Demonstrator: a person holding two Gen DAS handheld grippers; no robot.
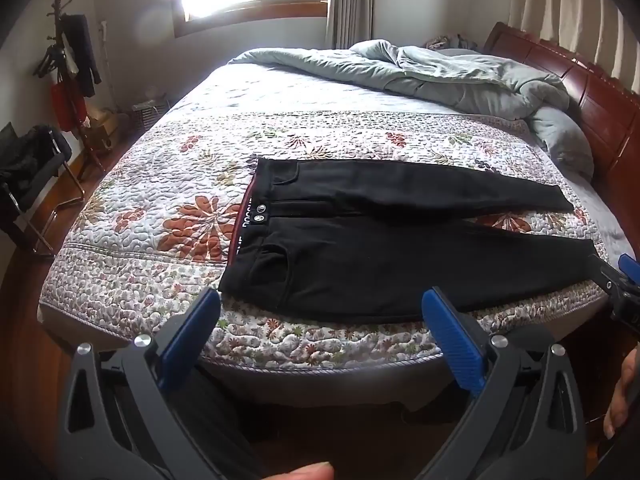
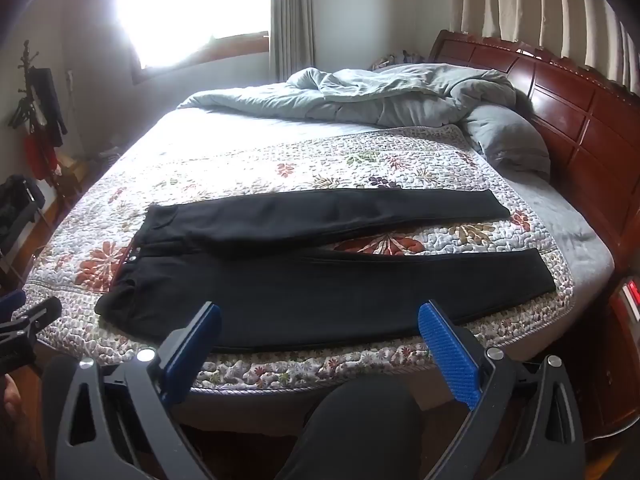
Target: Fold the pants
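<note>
Black trousers lie flat on the floral quilted bed, waistband left, legs spread rightward, laid out ready for folding. Left gripper and right gripper hover at the near edge, jaws wide apart, empty. Rumpled grey duvet sits clear behind
</note>
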